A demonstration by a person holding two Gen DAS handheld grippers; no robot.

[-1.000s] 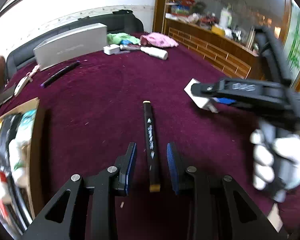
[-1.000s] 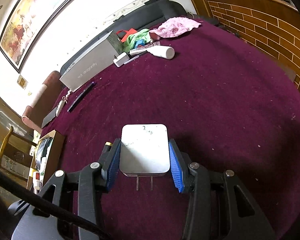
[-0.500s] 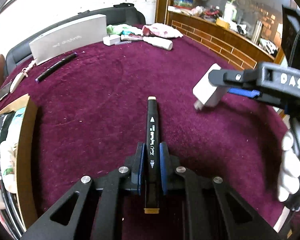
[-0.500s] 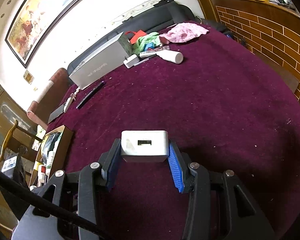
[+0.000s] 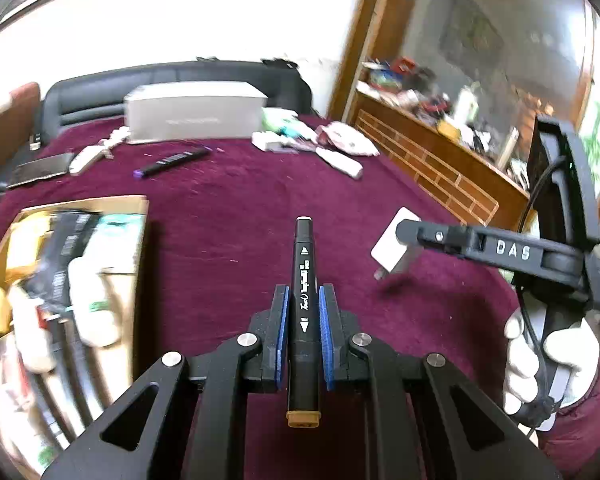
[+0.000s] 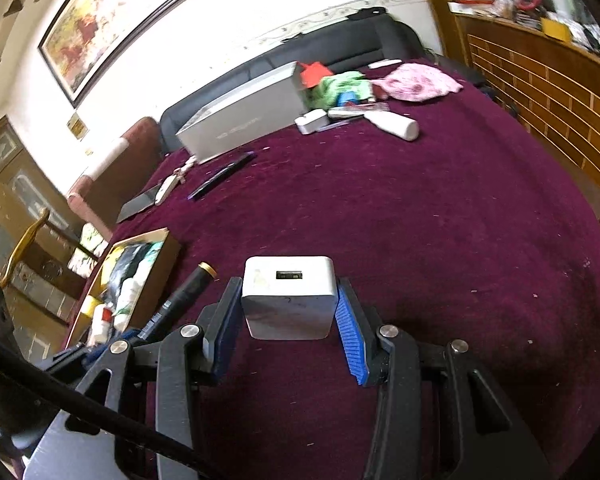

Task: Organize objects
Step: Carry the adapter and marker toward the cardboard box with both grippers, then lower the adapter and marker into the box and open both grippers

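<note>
Marker [image 5: 304, 320], black with a tan end cap, sits pinched between the blue pads of the left tongs [image 5: 303, 300], lifted clear of the maroon counter [image 5: 228, 248] and pointing away along the fingers. Beside it, the right tongs [image 6: 288, 320] clamp a white charger [image 6: 289, 298] by its sides, USB port facing forward; from the left view its prongs hang just above the cloth. A white-gloved hand [image 5: 548, 364] grips the right handle.

Left of both, a cardboard box [image 5: 80, 272] lies open at the counter's edge, packed with tubes and small bottles, too blurred to tell apart.

Farther back a dark pen [image 6: 222, 174] lies on the cloth, near a phone [image 5: 40, 166] and a pale keyring-like item. Behind them stands a long grey carton [image 6: 244, 120], with a second white adapter [image 6: 312, 121], a white bottle [image 6: 394, 124] on its side, a green cloth [image 6: 340, 88] and a pink cloth [image 6: 416, 82] at its right end. A black sofa [image 6: 340, 44] runs along the wall beyond.
</note>
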